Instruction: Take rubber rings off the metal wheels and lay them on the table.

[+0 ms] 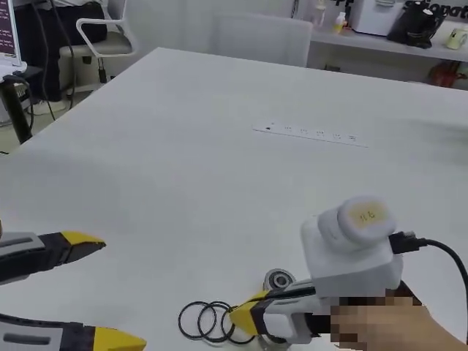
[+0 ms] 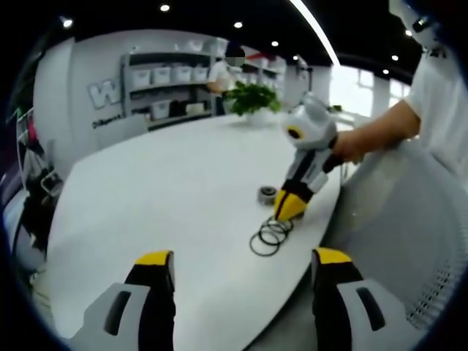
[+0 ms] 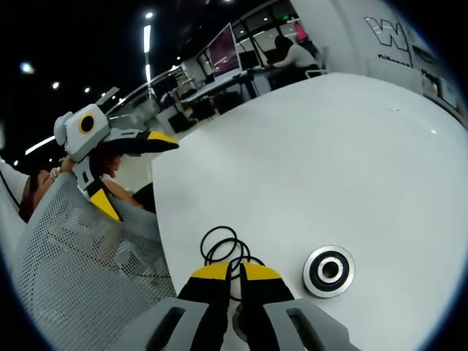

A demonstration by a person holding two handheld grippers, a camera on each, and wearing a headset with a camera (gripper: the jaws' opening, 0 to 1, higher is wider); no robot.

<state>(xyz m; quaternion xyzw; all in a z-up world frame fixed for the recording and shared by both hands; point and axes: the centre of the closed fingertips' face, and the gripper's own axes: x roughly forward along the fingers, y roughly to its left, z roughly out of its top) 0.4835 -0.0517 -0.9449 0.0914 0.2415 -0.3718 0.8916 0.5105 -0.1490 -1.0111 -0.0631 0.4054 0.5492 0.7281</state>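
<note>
Several black rubber rings [image 1: 207, 320] [image 2: 268, 236] [image 3: 222, 245] lie overlapping on the white table [image 1: 219, 183] near its front edge. A metal wheel [image 1: 278, 278] [image 2: 268, 194] [image 3: 329, 270] lies flat just beyond them. My right gripper [image 1: 245, 313] [image 3: 230, 272] [image 2: 289, 210] is down at the rings, jaws closed, with a black ring's edge running in between them. A grey round part [image 3: 238, 322] shows under those jaws. My left gripper [image 1: 99, 291] [image 2: 243, 259] [image 3: 137, 172] hovers open off to the left, holding nothing.
A flush power strip [image 1: 308, 134] is set in the table's middle. A white chair [image 1: 102, 36] and a desk with a monitor stand at the far left. A shelf with bottles [image 1: 380, 29] runs along the back right.
</note>
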